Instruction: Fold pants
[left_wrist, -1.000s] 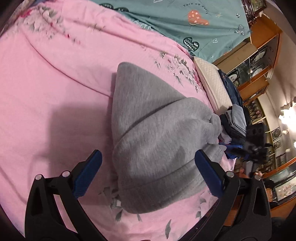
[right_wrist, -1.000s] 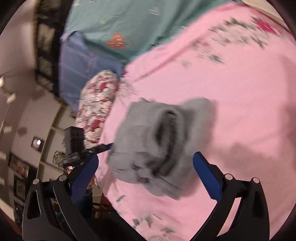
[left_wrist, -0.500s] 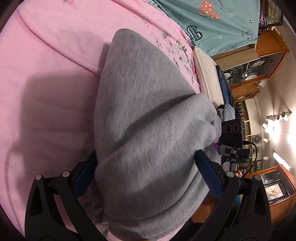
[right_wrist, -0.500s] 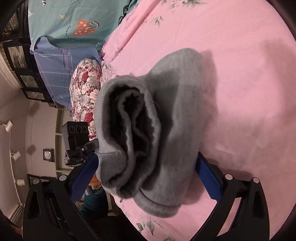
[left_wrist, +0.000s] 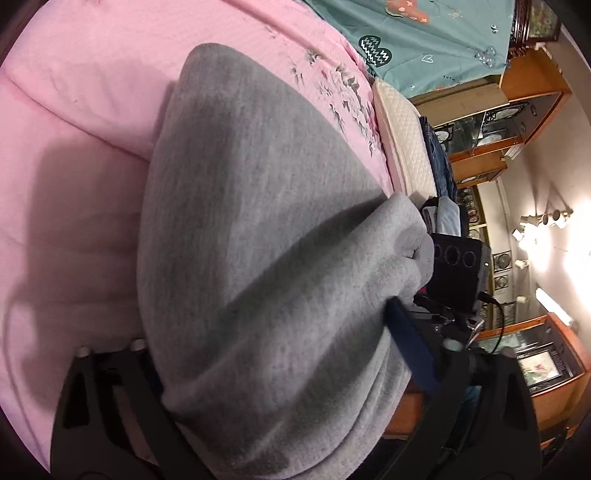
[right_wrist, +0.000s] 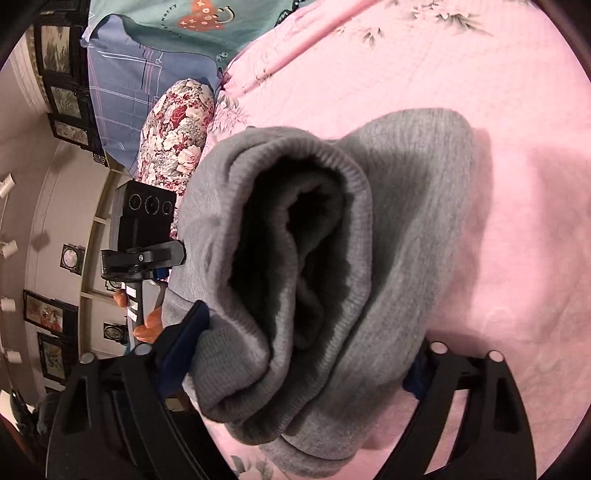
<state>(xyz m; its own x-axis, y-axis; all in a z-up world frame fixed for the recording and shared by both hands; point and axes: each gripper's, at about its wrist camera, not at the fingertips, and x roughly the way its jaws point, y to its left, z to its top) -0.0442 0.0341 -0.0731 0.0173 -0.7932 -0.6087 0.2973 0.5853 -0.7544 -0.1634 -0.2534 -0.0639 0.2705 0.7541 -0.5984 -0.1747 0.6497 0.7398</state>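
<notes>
The folded grey pants (left_wrist: 258, 236) lie as a thick bundle on the pink bedspread (left_wrist: 74, 155). In the left wrist view the bundle fills the space between my left gripper's (left_wrist: 273, 354) wide-open fingers; the left pad is hidden under cloth. In the right wrist view the pants (right_wrist: 406, 229) show their ribbed open end (right_wrist: 291, 258) facing the camera, between my right gripper's (right_wrist: 299, 358) open fingers. Both grippers straddle the bundle from opposite ends. Whether the pads press the cloth cannot be told.
A floral pillow (right_wrist: 173, 129), a blue checked cloth (right_wrist: 122, 74) and a teal sheet (left_wrist: 424, 40) lie at the head of the bed. A cream mattress edge (left_wrist: 406, 140), piled clothes (left_wrist: 443, 218) and wooden cabinets (left_wrist: 517, 110) stand beside it.
Both grippers have moved in toward the pants from opposite ends. The bundle now sits between the open fingers of each and fills much more of both views.
</notes>
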